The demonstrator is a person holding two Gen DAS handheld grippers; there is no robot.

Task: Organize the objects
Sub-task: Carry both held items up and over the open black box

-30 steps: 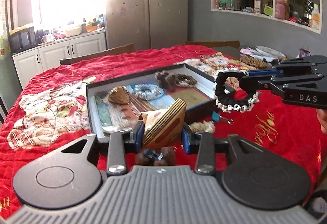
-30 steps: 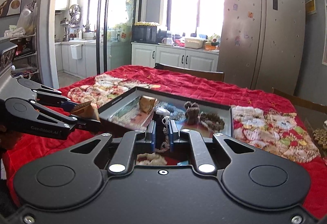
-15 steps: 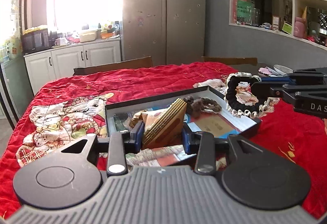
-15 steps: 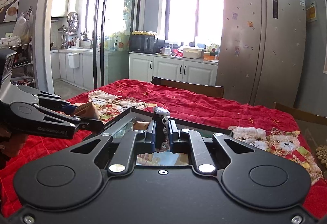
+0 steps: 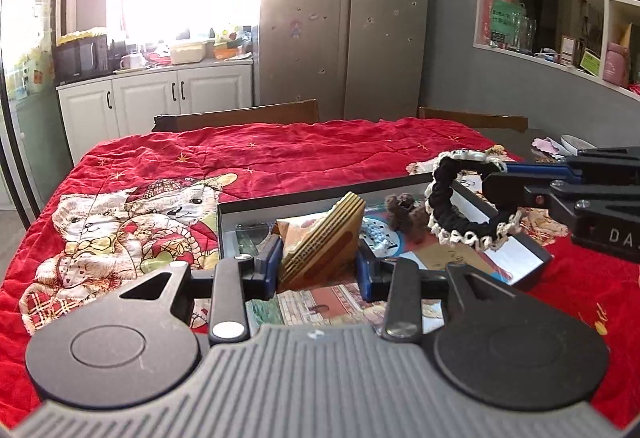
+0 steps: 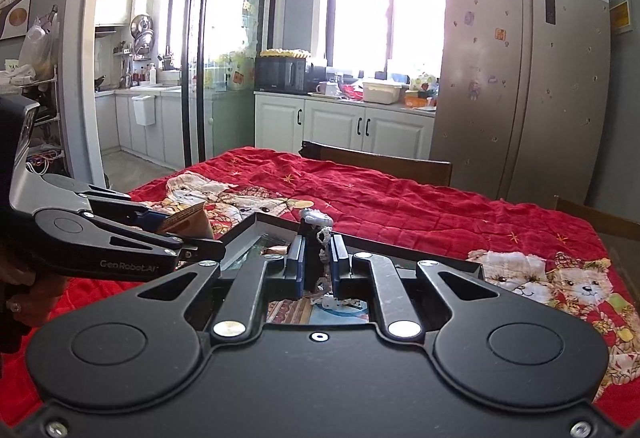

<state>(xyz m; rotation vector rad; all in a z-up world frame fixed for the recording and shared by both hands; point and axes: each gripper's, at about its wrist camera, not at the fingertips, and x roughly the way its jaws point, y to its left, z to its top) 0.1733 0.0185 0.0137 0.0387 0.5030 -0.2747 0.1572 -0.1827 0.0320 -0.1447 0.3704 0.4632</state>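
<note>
My left gripper is shut on a brown ridged wedge-shaped object and holds it over the near part of a shallow black-rimmed box. My right gripper is shut on a black scrunchie with white lace trim. In the left wrist view that scrunchie hangs from the right gripper above the box's right side. The right wrist view shows the left gripper with the wedge at the left, beside the box rim.
A brown fuzzy scrunchie, a pale blue one and printed cards lie in the box. A red quilt with bear pictures covers the table. Wooden chairs stand at the far side before a fridge.
Both grippers have travelled across the table with their things still gripped. The box now sits lower and closer under them in both views.
</note>
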